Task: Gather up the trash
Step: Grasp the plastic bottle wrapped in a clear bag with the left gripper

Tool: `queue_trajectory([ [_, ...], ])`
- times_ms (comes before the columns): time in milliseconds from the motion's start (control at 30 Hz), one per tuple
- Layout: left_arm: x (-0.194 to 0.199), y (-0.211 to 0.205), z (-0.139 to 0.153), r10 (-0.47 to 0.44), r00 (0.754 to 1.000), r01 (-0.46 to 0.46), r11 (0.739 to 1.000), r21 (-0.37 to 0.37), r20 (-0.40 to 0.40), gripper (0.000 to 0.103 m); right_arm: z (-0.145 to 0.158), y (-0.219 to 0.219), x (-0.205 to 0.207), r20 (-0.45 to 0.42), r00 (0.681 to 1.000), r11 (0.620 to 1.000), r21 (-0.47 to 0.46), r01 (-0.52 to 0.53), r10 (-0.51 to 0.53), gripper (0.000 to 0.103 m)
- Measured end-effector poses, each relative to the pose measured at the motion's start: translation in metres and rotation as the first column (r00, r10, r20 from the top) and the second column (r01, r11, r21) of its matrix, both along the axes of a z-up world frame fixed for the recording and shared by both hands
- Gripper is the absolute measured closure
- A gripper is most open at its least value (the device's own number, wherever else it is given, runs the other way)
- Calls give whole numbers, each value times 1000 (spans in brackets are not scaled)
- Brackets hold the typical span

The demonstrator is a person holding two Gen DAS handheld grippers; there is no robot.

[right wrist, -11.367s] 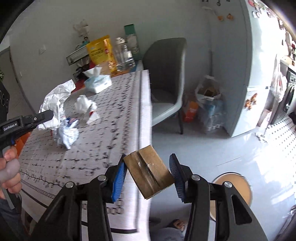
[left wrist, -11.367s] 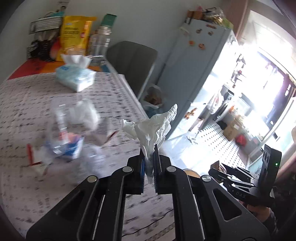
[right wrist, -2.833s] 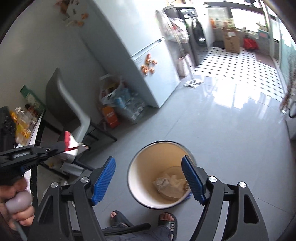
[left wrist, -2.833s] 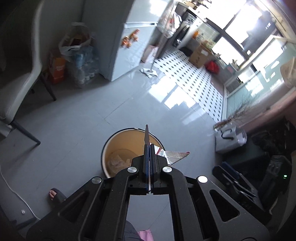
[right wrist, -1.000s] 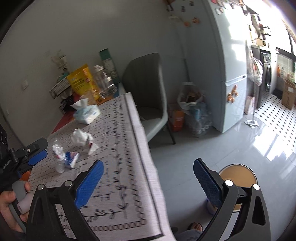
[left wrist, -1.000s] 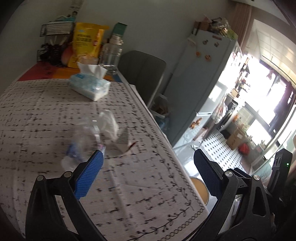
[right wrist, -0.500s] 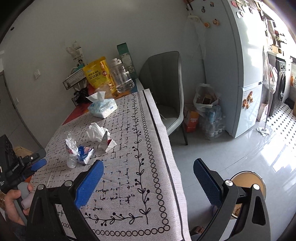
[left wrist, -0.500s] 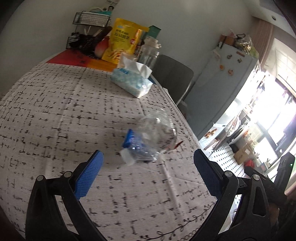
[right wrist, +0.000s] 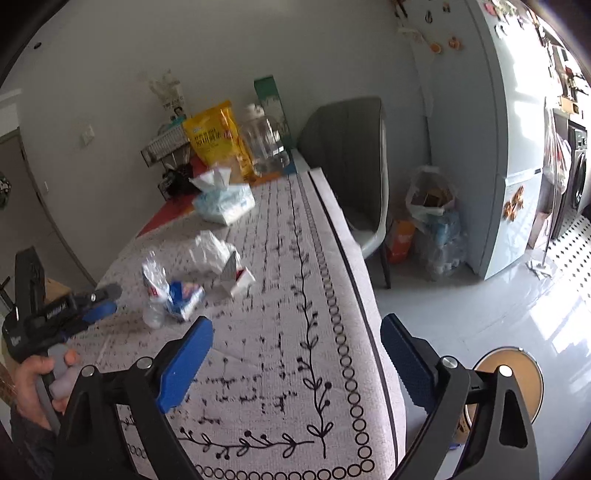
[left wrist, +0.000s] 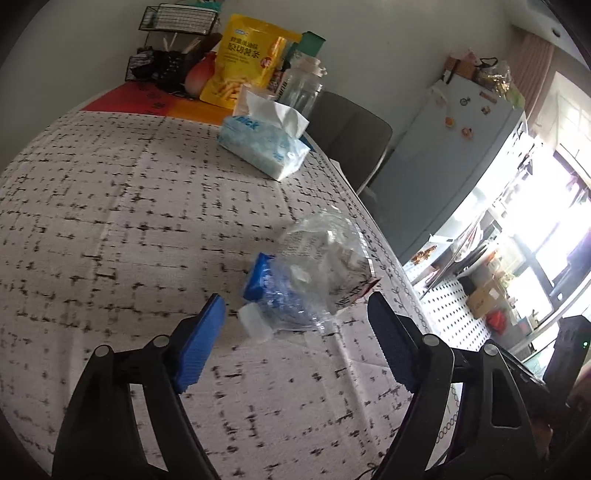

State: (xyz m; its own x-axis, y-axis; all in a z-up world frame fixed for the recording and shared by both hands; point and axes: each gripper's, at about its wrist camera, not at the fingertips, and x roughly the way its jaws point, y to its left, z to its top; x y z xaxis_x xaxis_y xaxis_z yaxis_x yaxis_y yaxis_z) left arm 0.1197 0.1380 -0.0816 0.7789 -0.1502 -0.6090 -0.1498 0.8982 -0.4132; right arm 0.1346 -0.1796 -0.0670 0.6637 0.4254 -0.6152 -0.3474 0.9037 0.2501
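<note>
A crushed clear plastic bottle with a blue label and white cap lies on the patterned tablecloth, just ahead of my open left gripper. In the right wrist view the bottle lies next to a crumpled white tissue and a small red and white carton. My left gripper shows there beside the bottle. My right gripper is open and empty above the table's near right corner. The round yellow trash bin stands on the floor to the right.
A tissue pack, a yellow snack bag, a clear jar and a wire rack stand at the table's far end. A grey chair, bags on the floor and a fridge are to the right.
My left gripper has come closer to the crushed bottle, which now sits between its open fingers' line. My right gripper has lowered and moved slightly nearer the table. Both stay open.
</note>
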Motion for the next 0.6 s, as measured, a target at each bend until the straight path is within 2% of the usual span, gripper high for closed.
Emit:
queue_trajectory([
  [100,10,-10,2,2,1000,-1,1000,30,-10,22,-3,-4,3,-3,1000,1000,-5,4,-4,13],
  [167,19,-16,6,6,1000,-5,999,48,-11,5,-4,-10,5,-9,1000,1000,8,18,-18,13],
  [267,35,-29,8,-16,1000,18,996,85,-24,6,-6,-16,8,-17,999,999,14,35,-35,13],
  [367,51,-41,4,-16,998,25,987,156,-56,6,-5,-21,11,-23,999,999,27,46,-45,13],
  [433,56,-42,-1,2,998,9,987,158,-66,6,-4,-20,15,-33,998,998,36,45,-44,13],
  [500,59,-35,-7,37,997,-27,991,129,-74,13,-5,-14,18,-39,999,999,25,33,-32,13],
  [533,59,-31,-10,55,994,-43,992,118,-94,36,-5,-9,20,-43,999,1000,19,23,-22,13],
  [567,59,-27,-13,63,992,-51,993,110,-111,47,-5,-6,22,-46,999,1000,18,11,-10,13],
  [600,56,-24,-13,76,991,-65,992,106,-110,50,-6,-2,23,-49,999,1000,16,1,0,13],
])
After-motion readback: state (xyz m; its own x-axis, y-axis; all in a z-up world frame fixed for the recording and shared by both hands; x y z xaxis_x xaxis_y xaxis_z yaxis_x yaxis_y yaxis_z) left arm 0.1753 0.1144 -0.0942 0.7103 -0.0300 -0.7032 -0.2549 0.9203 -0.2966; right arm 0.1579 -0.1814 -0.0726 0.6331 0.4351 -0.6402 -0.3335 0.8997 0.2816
